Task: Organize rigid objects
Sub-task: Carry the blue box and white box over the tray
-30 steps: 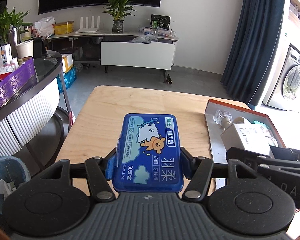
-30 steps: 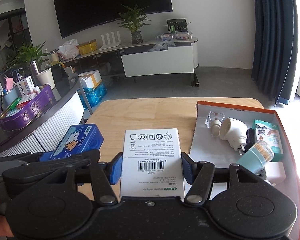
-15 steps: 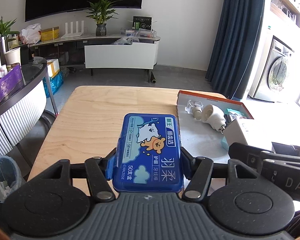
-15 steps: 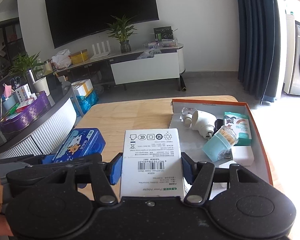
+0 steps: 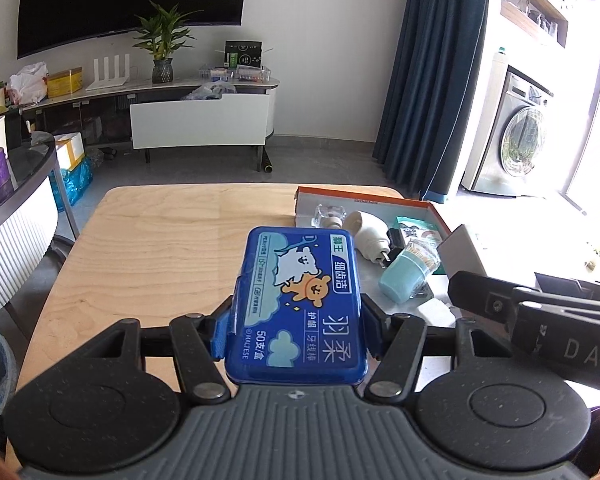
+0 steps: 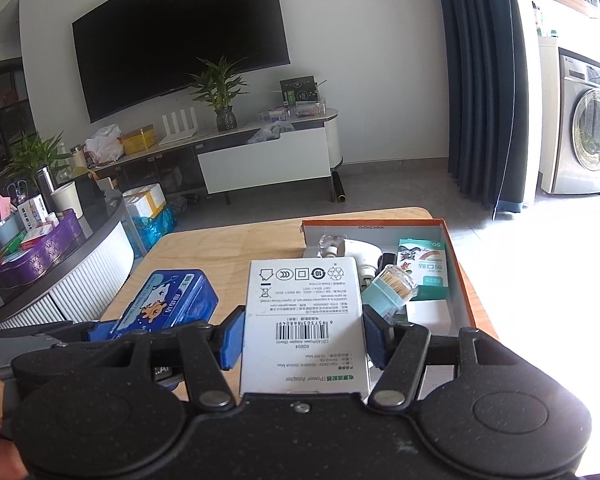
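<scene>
Blue plastic, printed with a white dog and a bear, fills the left tongs (image 5: 296, 336): this floss-pick case (image 5: 298, 304) sits clamped flat between the blue pads, lid up, carried above the wooden counter (image 5: 160, 248). To its right lies the orange-rimmed tray (image 5: 380, 194), already stocked with a clear stopper, a white plug adapter (image 5: 370, 236), a teal toothpick jar (image 5: 408, 272) lying on its side and a green packet (image 6: 422, 270). Further right, the right tongs (image 6: 304, 338) grip a white adapter box (image 6: 304, 320) by its long sides, barcode face up, its far end hanging over the tray's near left part.

The step in hand looks like delivery of both boxes into the tray. To do it well, I would bring one in at a time, since the two tools stand close together and could knock. Free floor seems scarce: the bare patch lies along the tray's left wall, so the white box should go down flat there, parallel to the wall, before its pads let go. The teal jar may roll if nudged, so keep clear of it. Lower each box until it rests, then release, and only then withdraw straight back.
</scene>
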`<state>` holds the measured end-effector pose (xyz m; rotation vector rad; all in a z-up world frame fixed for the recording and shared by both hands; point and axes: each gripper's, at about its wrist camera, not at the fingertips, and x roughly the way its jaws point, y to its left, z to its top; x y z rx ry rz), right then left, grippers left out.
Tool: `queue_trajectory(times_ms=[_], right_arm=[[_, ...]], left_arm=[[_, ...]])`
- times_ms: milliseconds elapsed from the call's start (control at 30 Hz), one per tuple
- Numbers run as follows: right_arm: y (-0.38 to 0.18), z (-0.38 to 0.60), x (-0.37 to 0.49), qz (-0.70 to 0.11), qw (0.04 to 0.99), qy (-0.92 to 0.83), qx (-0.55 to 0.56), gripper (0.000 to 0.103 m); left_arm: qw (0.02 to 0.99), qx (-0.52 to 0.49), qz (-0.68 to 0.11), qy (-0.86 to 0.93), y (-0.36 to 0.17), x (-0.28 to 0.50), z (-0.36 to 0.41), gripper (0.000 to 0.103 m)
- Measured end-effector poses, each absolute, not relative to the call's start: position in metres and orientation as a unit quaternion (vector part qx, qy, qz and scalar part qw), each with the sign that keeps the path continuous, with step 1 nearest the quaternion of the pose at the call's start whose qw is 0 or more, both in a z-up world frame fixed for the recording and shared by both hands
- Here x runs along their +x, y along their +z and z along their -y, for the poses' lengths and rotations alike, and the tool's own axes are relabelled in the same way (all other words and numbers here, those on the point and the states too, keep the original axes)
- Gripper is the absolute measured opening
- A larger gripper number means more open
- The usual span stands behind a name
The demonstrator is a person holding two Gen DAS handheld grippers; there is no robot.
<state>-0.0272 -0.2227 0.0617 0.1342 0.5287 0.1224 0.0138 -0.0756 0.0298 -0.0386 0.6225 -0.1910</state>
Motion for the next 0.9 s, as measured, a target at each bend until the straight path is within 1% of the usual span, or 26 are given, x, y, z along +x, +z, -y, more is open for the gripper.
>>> queue_trajectory(times_ms=[400,900], right_arm=[[0.066,0.260,-0.036,-0.247,0.965,0.024,0.082,0.071],[0.054,0.292,-0.024,-0.257,0.962,-0.006,0.097,0.072]], left_arm=[[0.946,-0.002,-0.295,-0.131,0.031,0.017,0.100,0.062],[0.939,0.008,-0.303,-0.159,0.023,0.032,0.118,0.062]])
